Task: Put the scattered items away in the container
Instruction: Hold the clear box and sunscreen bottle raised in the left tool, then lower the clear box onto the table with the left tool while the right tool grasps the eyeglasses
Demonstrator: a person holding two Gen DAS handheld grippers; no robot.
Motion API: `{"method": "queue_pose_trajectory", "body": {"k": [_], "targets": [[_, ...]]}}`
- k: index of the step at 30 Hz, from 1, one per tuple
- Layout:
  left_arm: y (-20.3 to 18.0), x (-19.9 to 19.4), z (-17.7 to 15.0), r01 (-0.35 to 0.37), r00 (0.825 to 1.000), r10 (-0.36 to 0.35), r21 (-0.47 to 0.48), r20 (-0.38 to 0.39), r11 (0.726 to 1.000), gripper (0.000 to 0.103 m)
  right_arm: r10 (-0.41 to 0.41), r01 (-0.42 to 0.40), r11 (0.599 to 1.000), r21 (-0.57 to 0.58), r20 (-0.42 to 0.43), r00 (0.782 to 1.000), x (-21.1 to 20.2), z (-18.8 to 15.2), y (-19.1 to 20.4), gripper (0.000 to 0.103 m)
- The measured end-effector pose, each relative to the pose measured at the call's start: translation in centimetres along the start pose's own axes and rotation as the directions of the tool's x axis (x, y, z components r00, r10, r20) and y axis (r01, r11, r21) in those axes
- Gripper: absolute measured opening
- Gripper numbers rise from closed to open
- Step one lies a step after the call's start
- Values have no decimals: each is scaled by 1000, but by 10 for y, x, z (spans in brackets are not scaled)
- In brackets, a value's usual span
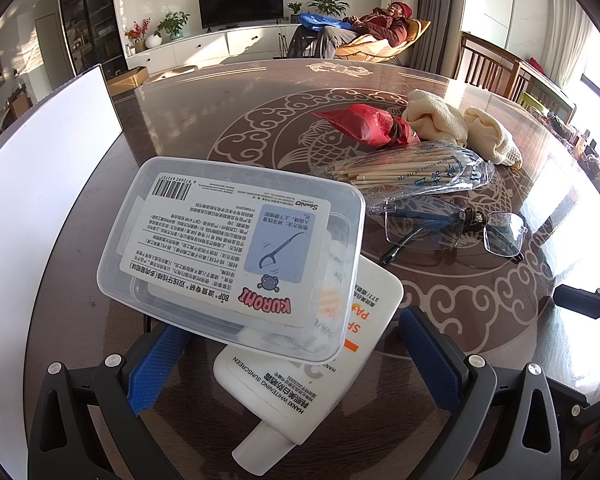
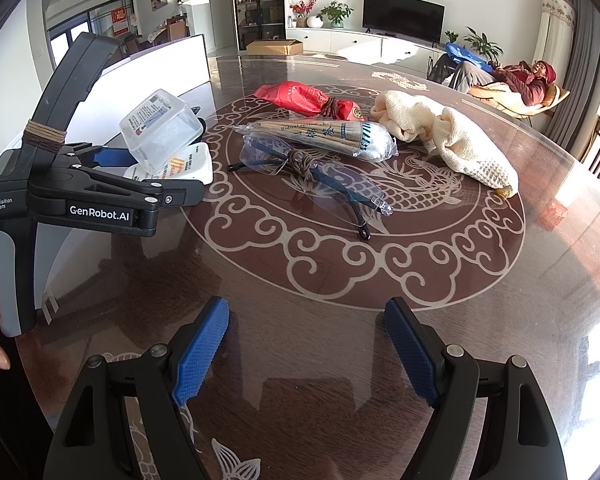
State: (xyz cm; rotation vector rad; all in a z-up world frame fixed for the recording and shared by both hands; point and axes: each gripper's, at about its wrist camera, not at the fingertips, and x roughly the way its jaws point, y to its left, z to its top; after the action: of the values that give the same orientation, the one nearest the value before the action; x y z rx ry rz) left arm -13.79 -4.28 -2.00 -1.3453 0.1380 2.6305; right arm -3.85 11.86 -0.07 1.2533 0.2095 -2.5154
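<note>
Both grippers stand with jaws apart, gripping nothing: the left gripper point(image 1: 288, 354) flanks a white sunscreen tube point(image 1: 312, 364) under a clear plastic floss-pick box point(image 1: 232, 252); the right gripper point(image 2: 306, 350) hovers near that box, rimless glasses point(image 2: 312, 176) beyond.
</note>
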Motion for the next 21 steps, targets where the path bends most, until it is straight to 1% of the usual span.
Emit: {"method": "queue_pose_trajectory", "body": {"k": [5, 10, 14, 21], "targets": [[0, 0, 0, 0, 1000, 0, 0, 0, 1000, 103, 7, -7, 1000, 9, 3, 1000, 0, 0, -2, 81], [0, 0, 0, 1, 1000, -1, 0, 0, 1000, 103, -14, 14, 1000, -2, -3, 1000, 1, 1, 1, 81], [2, 2, 0, 8, 1000, -8, 8, -3, 1000, 103, -13, 13, 1000, 0, -4, 1000, 2, 1, 0, 81], [24, -20, -31, -11, 1000, 11, -14, -22, 1000, 103, -8, 8, 1000, -1, -5, 1000, 3, 1, 0, 83]]}}
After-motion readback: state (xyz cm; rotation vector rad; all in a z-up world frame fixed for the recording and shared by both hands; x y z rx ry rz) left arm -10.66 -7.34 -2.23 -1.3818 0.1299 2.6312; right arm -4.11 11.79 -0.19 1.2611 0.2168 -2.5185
